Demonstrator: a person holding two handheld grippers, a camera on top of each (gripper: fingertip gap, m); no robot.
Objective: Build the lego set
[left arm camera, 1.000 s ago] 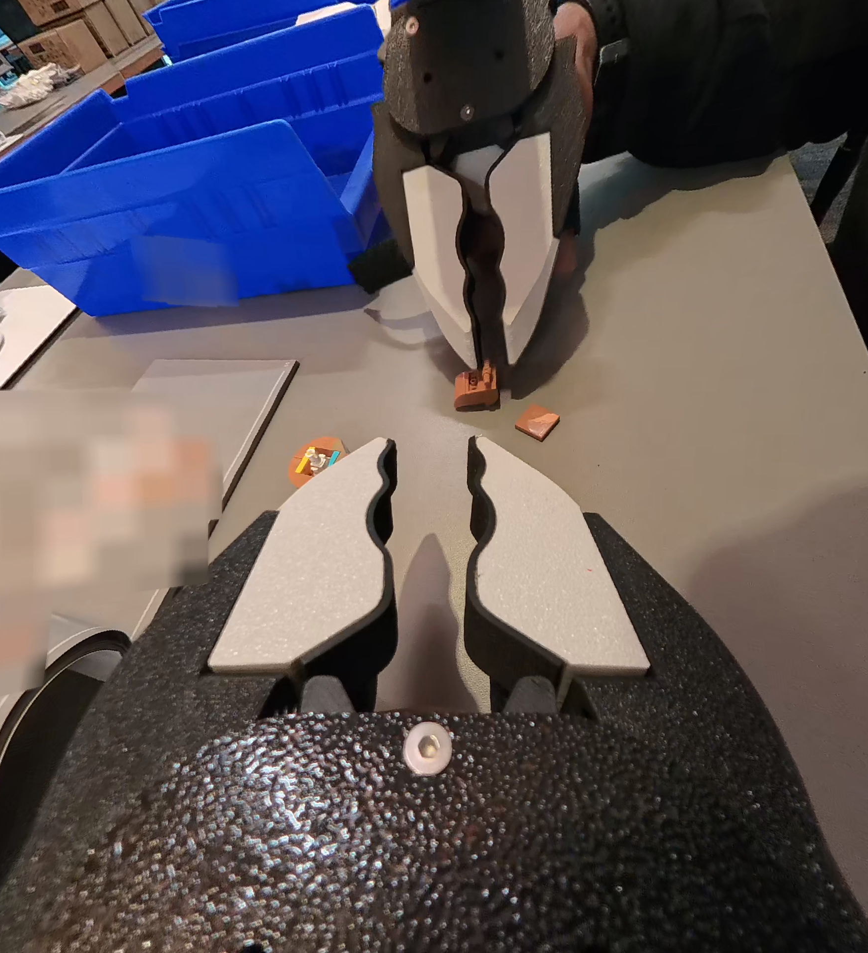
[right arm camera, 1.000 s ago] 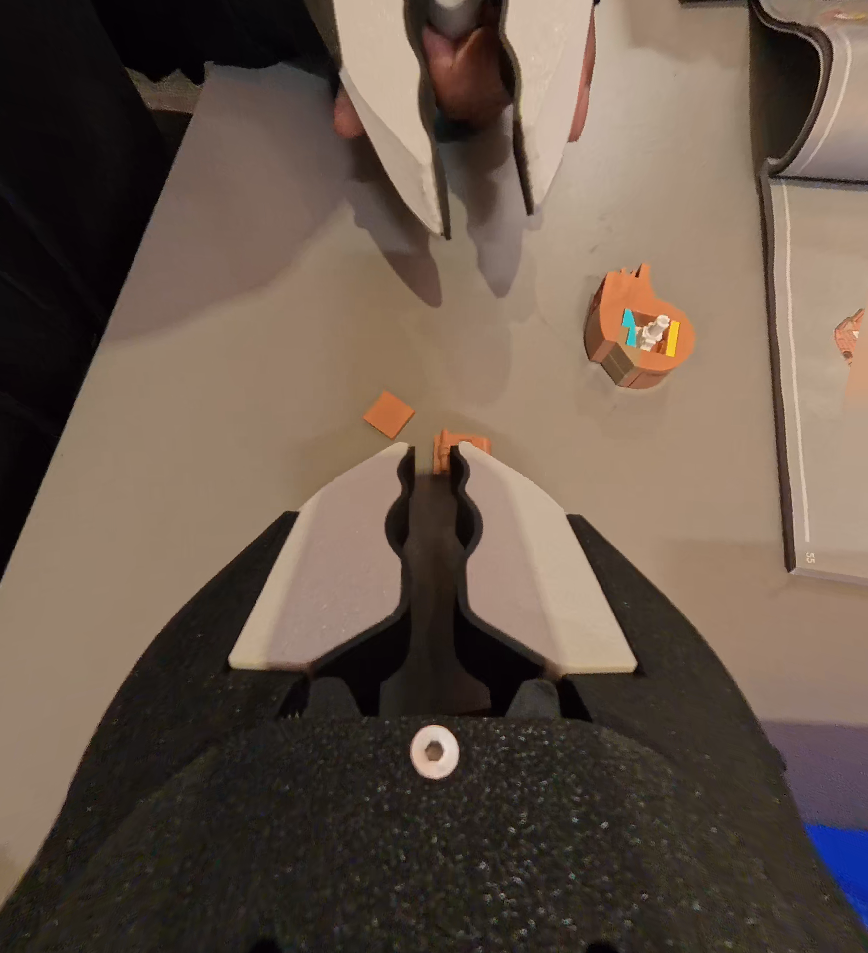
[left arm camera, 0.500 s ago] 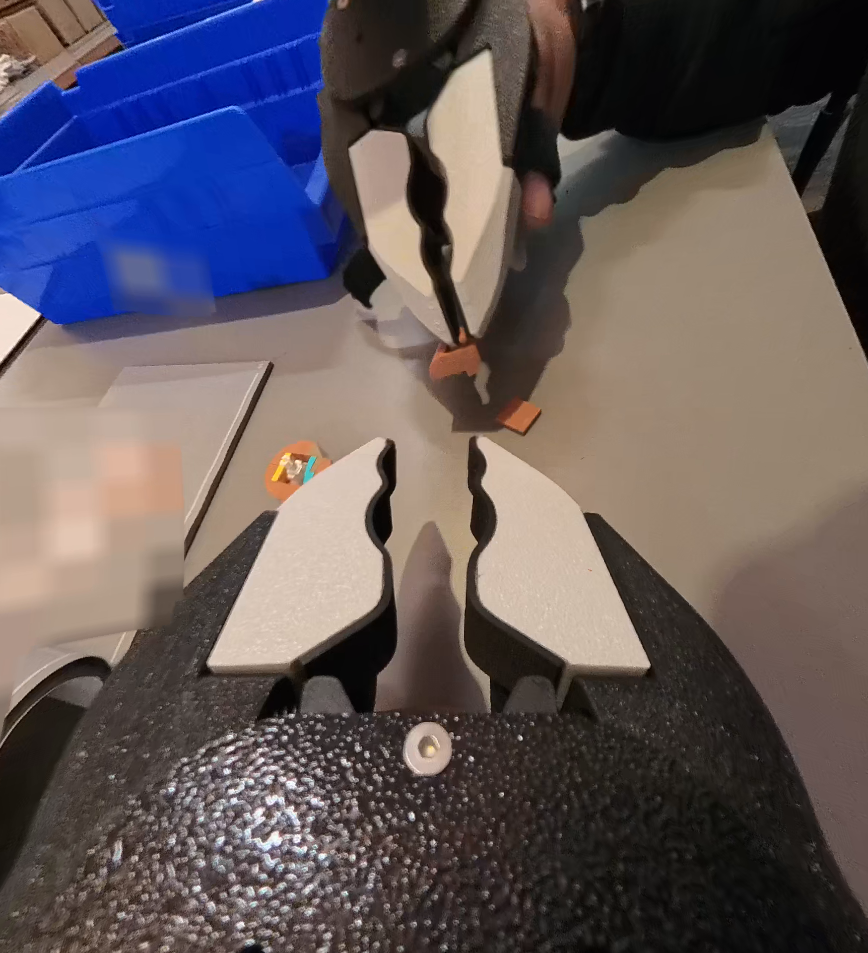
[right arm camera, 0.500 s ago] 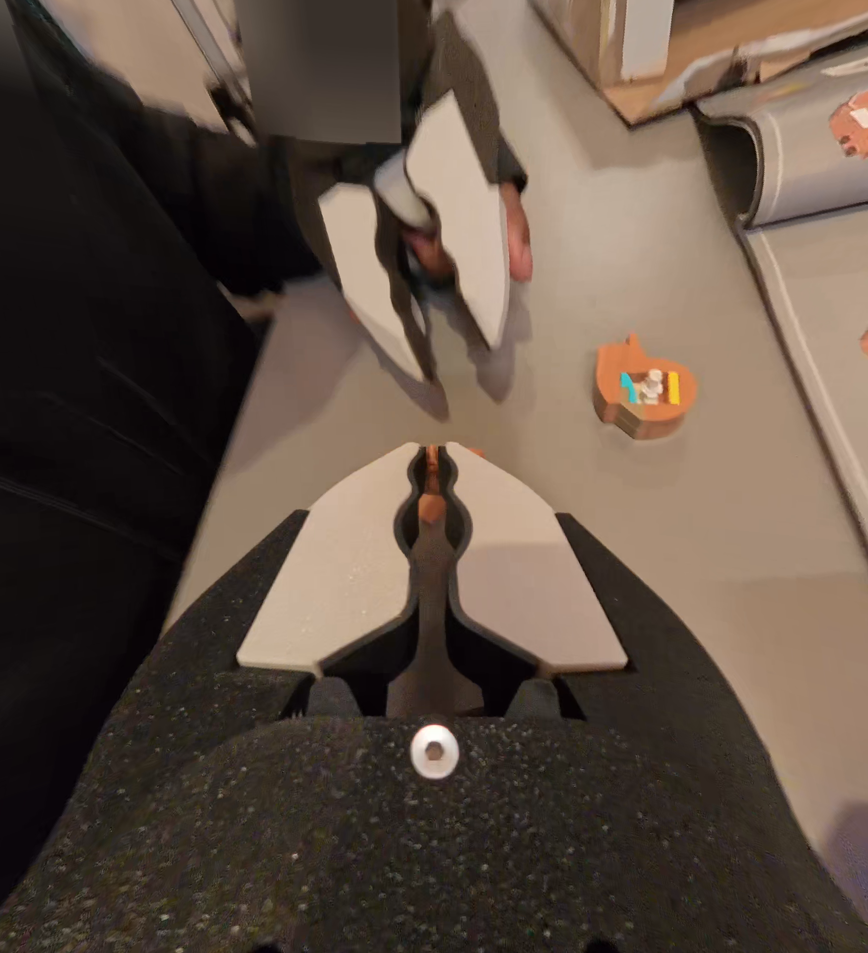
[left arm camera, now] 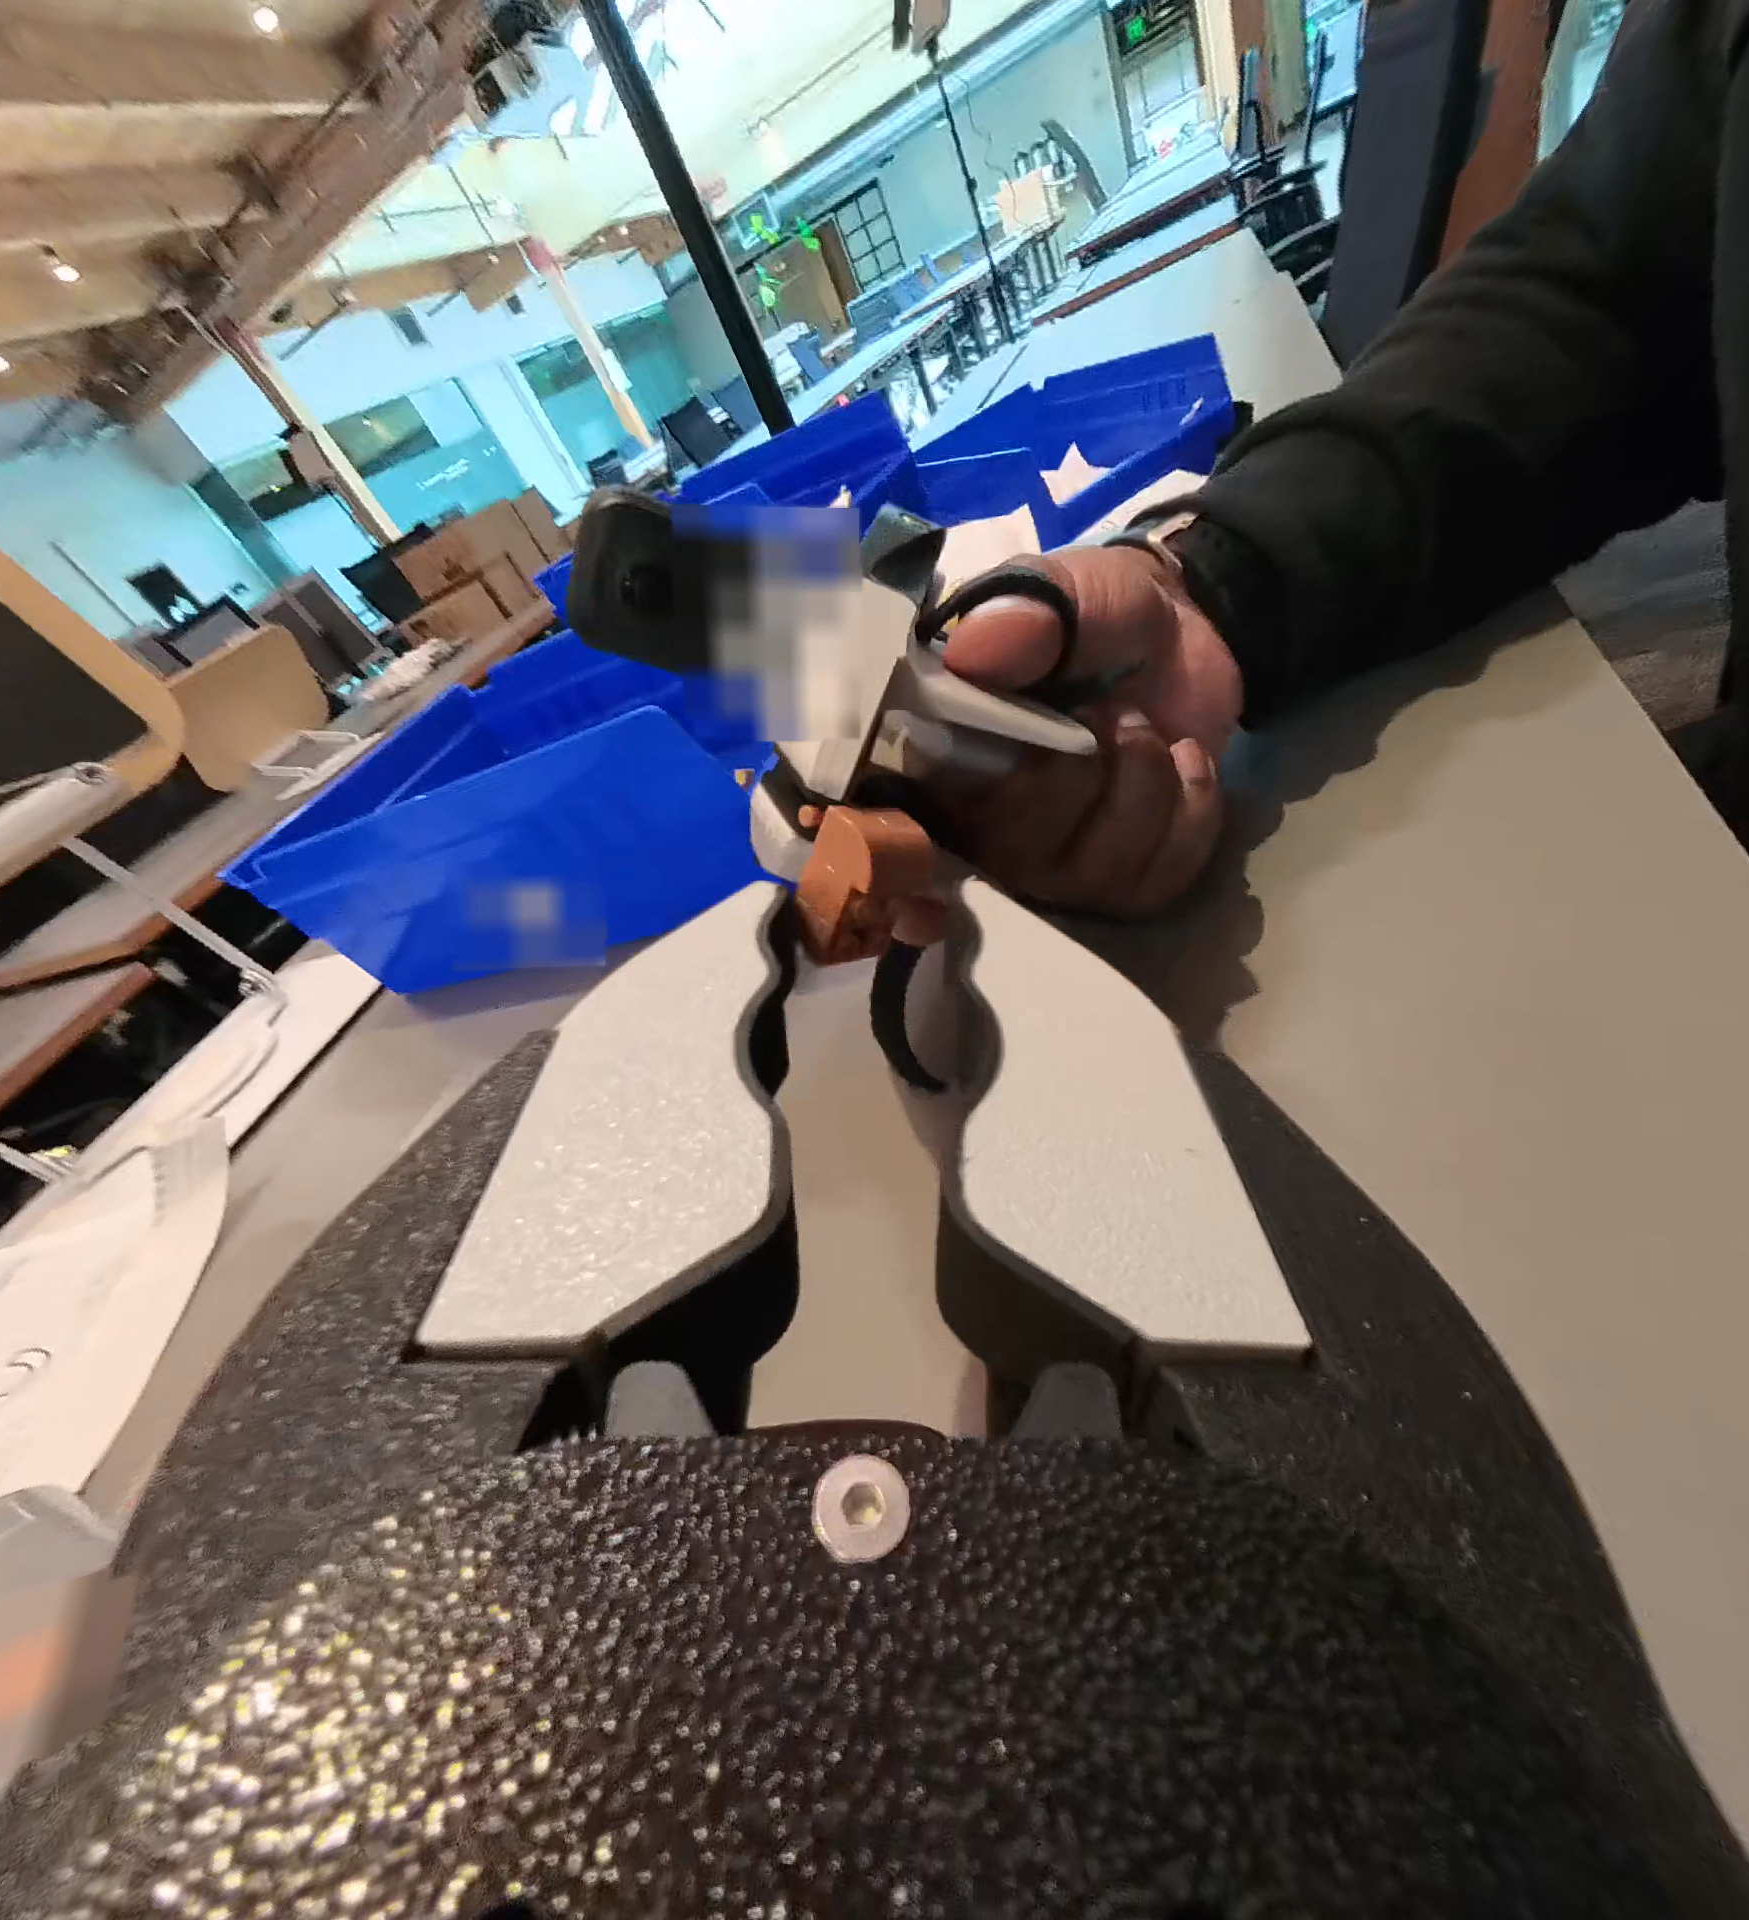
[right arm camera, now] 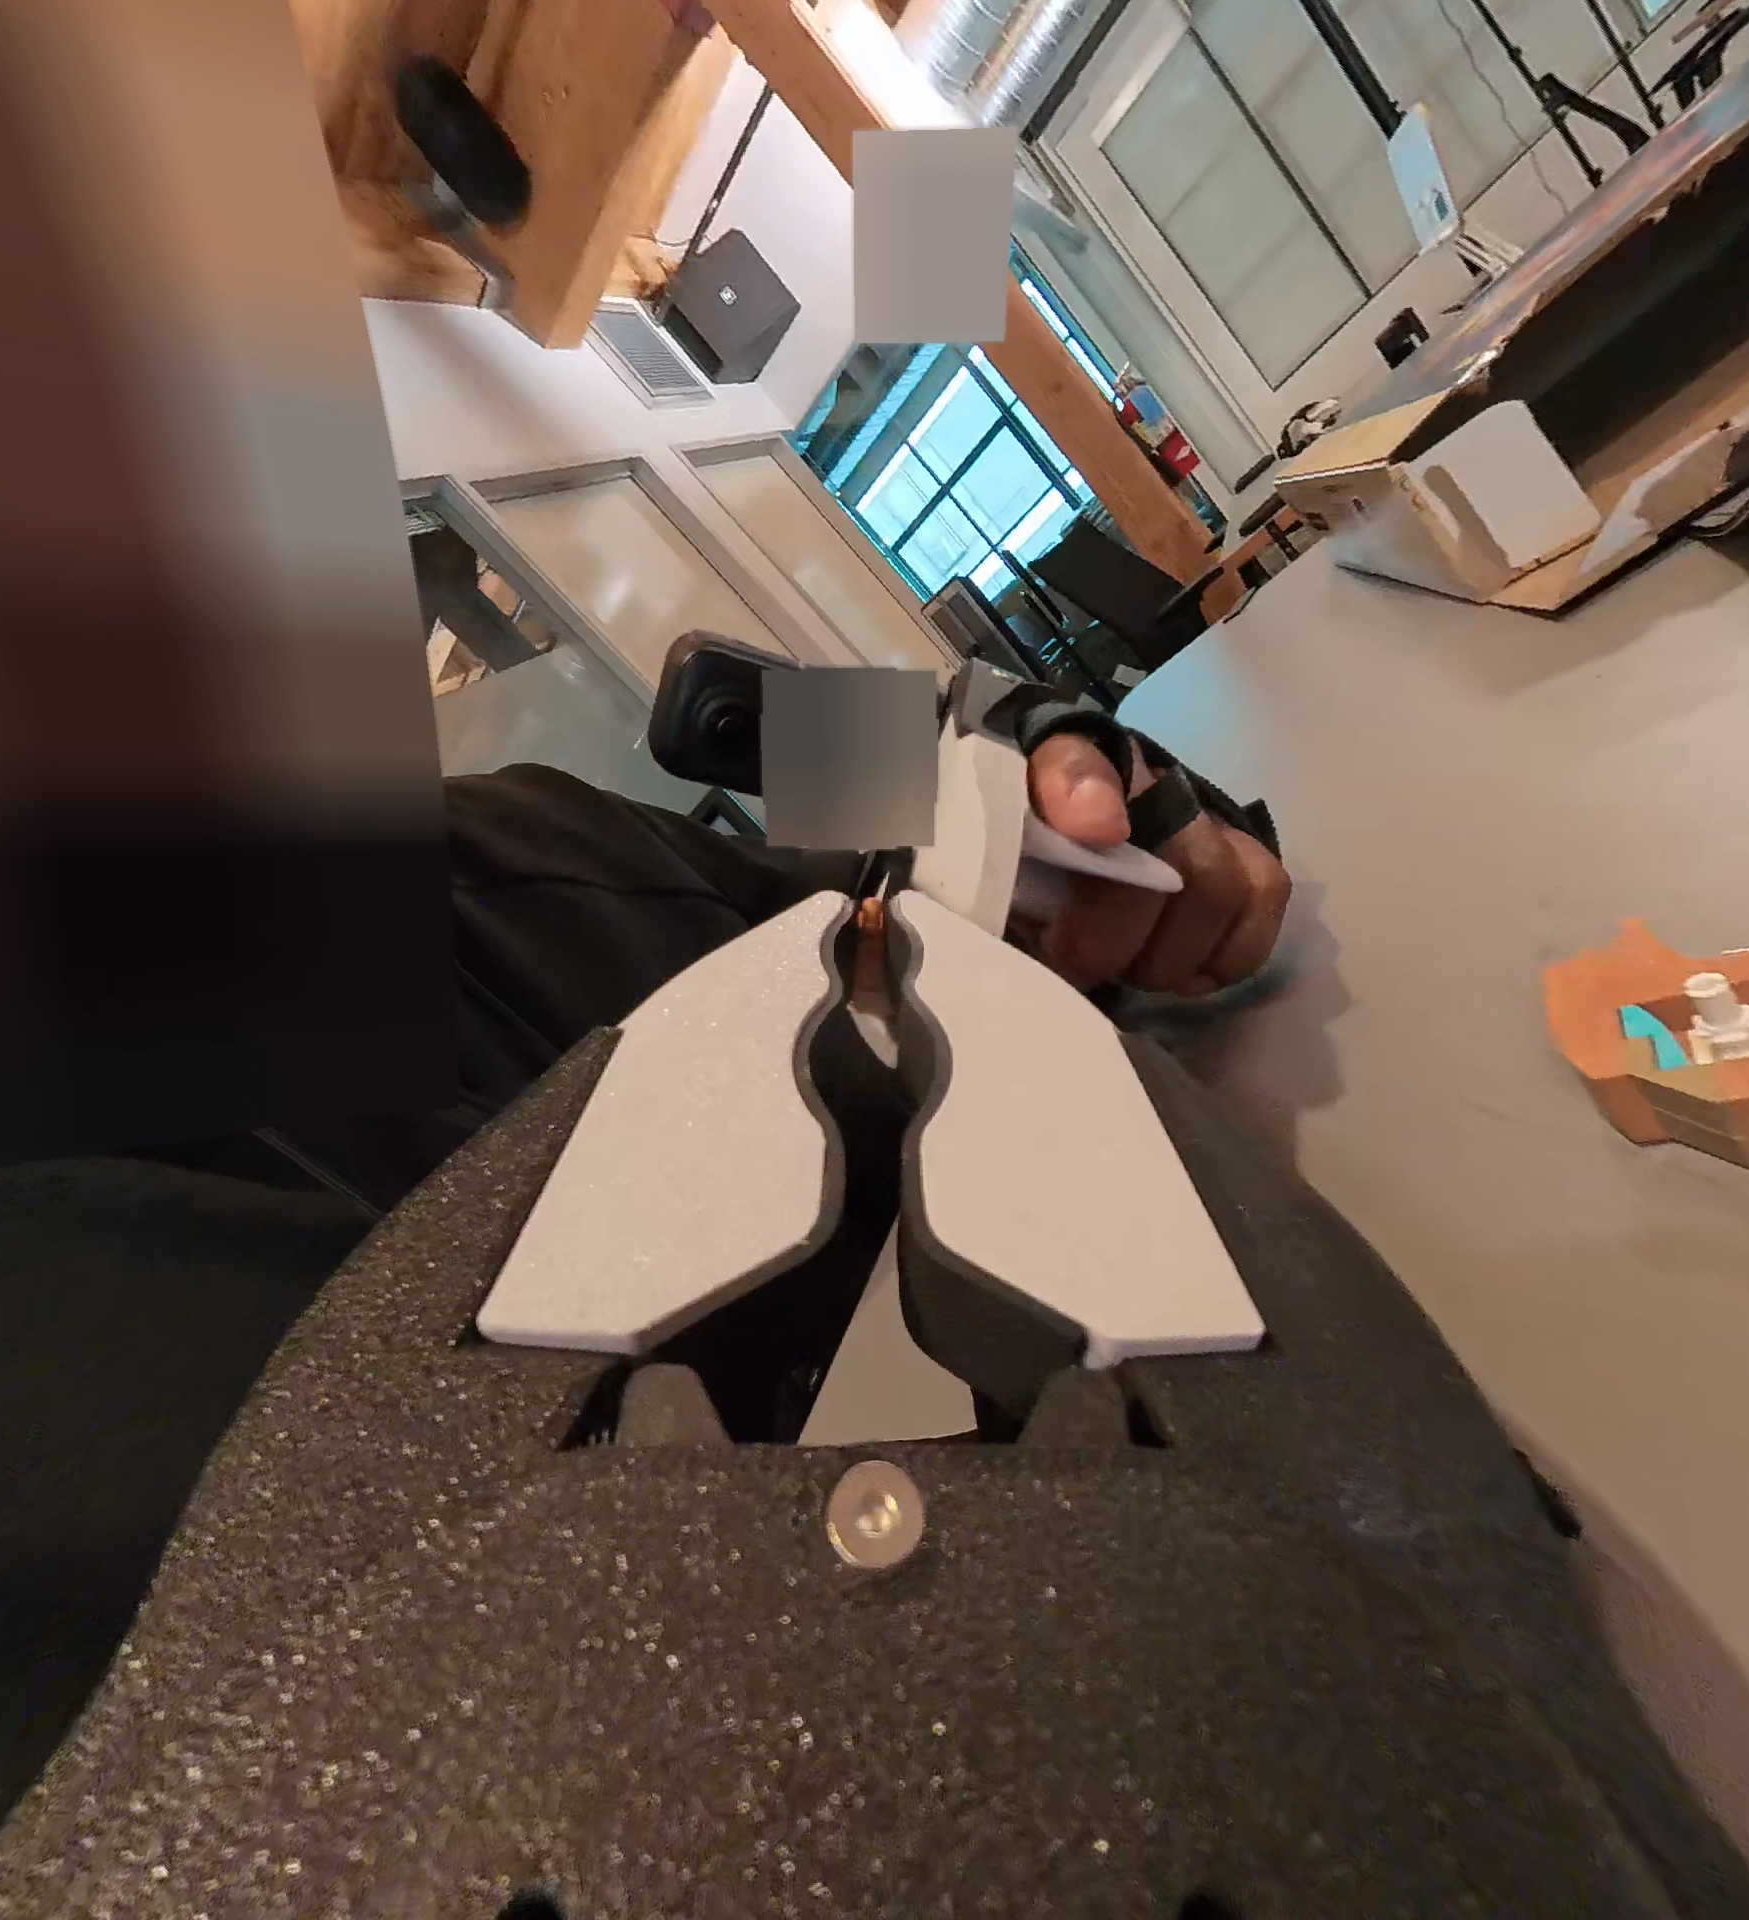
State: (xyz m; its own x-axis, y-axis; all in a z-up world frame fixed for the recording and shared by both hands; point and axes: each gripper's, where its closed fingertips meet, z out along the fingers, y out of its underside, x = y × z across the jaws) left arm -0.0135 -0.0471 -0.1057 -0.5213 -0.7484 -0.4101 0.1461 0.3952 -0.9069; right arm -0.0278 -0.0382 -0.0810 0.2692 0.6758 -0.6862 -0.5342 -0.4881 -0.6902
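My right gripper (right arm camera: pixel 875 909) is shut on a small brown brick piece (right arm camera: pixel 870 925) and holds it above the grey table (right arm camera: pixel 1472 831). The left wrist view shows the same piece (left arm camera: pixel 854 883) clamped in the right gripper's white fingertips (left arm camera: pixel 782 831). It sits right at the tips of my left gripper (left arm camera: pixel 870 914), between them. My left gripper is open, with a gap beside the piece, and holds nothing. The two grippers face each other tip to tip. The left gripper's white finger (right arm camera: pixel 974 831) shows just past the piece in the right wrist view.
A round orange-brown brick model (right arm camera: pixel 1701 1049) with a white peg and yellow and teal parts stands on the table at the right. Blue bins (left arm camera: pixel 537 831) stand behind the grippers. White papers (left arm camera: pixel 70 1351) lie at the left. A person's hands (left arm camera: pixel 1088 758) grip both tools. My left and right fingertips are right by each other.
My right gripper shut on the brown piece on the table and lifted it. Both grippers tilted up from the table to level, and the piece came to the left gripper's open tips.
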